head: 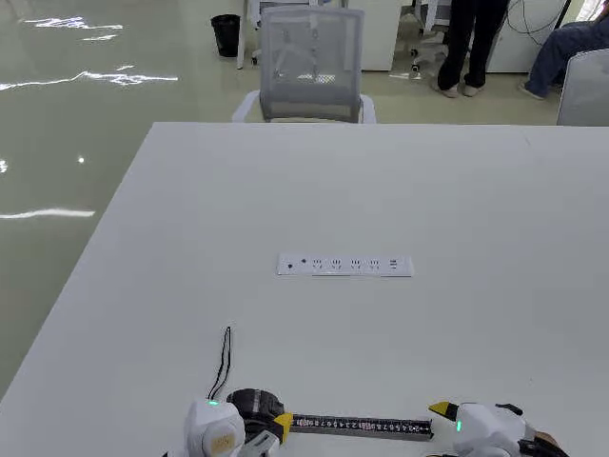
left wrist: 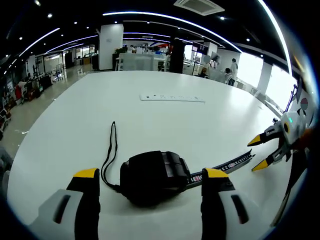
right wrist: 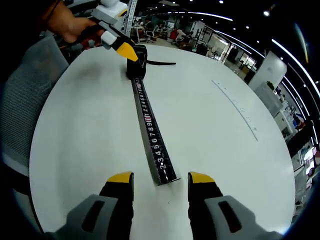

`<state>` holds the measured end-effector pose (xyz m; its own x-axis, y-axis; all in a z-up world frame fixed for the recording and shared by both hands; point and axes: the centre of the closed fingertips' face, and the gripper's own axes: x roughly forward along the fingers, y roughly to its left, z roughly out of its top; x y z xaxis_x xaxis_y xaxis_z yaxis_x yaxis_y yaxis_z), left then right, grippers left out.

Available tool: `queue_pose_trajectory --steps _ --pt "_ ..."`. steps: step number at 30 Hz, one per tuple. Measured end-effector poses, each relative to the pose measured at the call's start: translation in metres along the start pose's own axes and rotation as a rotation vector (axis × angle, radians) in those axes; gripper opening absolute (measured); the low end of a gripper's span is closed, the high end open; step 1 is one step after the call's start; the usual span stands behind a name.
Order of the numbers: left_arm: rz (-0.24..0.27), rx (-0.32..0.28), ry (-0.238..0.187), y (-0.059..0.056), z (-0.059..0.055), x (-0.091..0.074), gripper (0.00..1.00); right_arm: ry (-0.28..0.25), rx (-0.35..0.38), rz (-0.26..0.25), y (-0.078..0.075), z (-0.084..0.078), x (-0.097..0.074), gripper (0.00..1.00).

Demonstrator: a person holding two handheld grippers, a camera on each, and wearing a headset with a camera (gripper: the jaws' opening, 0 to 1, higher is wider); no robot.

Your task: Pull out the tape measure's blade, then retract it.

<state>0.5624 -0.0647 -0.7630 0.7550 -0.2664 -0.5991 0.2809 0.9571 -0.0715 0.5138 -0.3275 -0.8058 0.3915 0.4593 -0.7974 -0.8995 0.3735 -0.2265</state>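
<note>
Plainly, the coming move turned on the blade (right wrist: 152,135), which lay drawn out flat on the white table (head: 476,209), its long axis running from the black tape measure case (left wrist: 155,177) on the person's left straight across to the right. The right gripper (right wrist: 161,176) was the nearer to the blade's free end. Its jaws stood wide apart, one on each side of the tip, with hold of nothing. The left gripper (left wrist: 151,173) straddled the case with jaws likewise spread and, as far as could be told, a gap on both sides. To retract, I judged, the case would need steadying while the tip ran back leftward along that line. The case's black wrist cord (head: 222,362) trailed toward the power strip (head: 345,265), which sat well apart; nothing lay across the blade's path. An office chair (head: 311,67) stood at the table's far edge.
</note>
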Motion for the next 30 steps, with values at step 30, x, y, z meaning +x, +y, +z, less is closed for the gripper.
queue_pose_trajectory --steps 30 --pt "0.007 0.008 -0.005 -0.008 0.0 0.012 0.73 0.059 0.087 0.15 -0.006 -0.004 0.008 0.14"
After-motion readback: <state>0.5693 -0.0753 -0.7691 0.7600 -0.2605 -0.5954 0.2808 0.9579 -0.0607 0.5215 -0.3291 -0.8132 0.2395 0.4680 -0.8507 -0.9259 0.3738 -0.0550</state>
